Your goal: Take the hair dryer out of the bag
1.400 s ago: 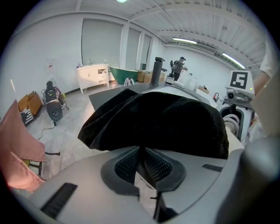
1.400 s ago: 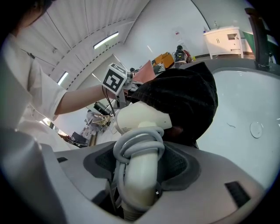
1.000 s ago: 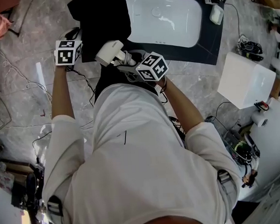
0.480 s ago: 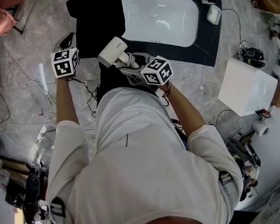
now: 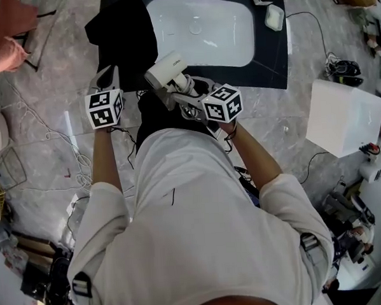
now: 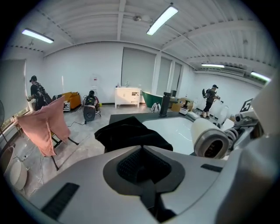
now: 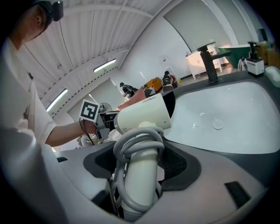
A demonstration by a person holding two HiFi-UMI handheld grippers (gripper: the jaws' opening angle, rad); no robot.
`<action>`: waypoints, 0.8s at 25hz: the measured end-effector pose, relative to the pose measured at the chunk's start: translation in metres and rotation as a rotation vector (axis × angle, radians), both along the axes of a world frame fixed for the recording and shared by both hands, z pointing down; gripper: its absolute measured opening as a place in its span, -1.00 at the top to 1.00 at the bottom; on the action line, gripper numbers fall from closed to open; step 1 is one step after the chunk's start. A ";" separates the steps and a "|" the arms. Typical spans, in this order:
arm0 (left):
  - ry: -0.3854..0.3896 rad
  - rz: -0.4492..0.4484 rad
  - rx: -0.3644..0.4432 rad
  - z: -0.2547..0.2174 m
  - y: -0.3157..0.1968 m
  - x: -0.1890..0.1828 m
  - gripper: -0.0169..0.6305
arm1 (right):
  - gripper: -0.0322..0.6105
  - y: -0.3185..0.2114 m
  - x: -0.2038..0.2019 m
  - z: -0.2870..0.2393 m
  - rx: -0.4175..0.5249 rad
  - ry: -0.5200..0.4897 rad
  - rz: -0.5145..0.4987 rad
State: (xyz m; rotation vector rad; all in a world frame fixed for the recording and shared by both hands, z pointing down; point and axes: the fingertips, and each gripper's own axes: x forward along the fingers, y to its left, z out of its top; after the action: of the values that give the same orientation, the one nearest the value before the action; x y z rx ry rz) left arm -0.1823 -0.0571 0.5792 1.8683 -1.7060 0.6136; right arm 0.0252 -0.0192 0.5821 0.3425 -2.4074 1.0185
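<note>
The white hair dryer (image 5: 167,68) is in the air in front of the person, its cord wound round the handle. My right gripper (image 5: 186,98) is shut on that handle (image 7: 139,175), and the barrel (image 7: 142,114) points left across the right gripper view. The black bag (image 5: 124,37) lies crumpled on the dark counter left of the sink, apart from the dryer. My left gripper (image 5: 107,76) hangs shut and empty near the bag's lower left corner. In the left gripper view its jaws (image 6: 142,153) meet, with the bag (image 6: 131,133) beyond and the dryer's end (image 6: 210,141) at right.
A white sink basin (image 5: 203,27) is set in the dark counter (image 5: 272,68), with a black tap (image 7: 210,61) behind it. A white box (image 5: 341,115) stands on the floor at right. Cables (image 5: 49,124) trail at left, near a pink cloth (image 6: 43,124) on a rack.
Both grippers have risen and drawn back toward the person. The dryer came along in the right gripper, and the left gripper has moved off the bag's left edge.
</note>
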 end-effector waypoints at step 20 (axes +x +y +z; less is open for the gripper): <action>-0.012 0.093 0.153 -0.078 -0.062 0.046 0.87 | 0.00 -0.109 0.008 -0.081 0.138 -0.100 0.342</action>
State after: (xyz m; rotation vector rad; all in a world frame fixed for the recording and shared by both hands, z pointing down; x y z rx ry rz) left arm -0.1365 -0.1191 0.5015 2.0638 -1.7234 0.5446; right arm 0.0329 -0.1286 0.5010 0.7910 -2.5715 1.0331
